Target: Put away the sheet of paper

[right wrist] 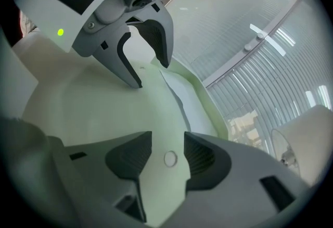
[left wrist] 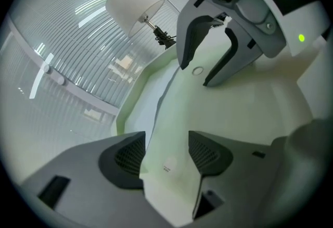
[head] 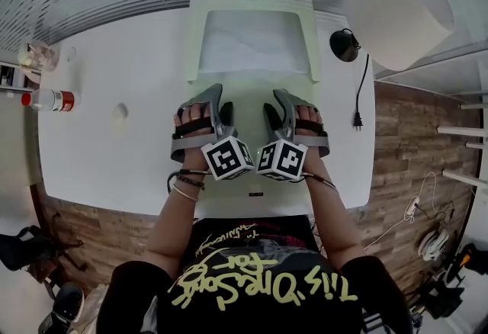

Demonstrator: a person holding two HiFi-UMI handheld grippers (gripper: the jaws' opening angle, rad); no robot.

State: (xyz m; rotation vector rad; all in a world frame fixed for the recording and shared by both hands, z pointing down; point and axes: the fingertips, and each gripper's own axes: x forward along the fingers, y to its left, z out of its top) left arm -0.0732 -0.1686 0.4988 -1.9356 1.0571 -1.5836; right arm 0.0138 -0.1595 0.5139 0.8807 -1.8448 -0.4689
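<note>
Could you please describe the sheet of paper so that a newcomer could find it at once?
Start at the white table, then its far middle edge, where a pale green folder lies open. The sheet of paper lies inside it: the only white rectangle framed by a green border.

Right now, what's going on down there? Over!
Left gripper and right gripper both open, fingers apart over the flap of the green folder. Sheet of paper lies in the open folder. Nothing in the way; lamp and bottle sit aside.
</note>
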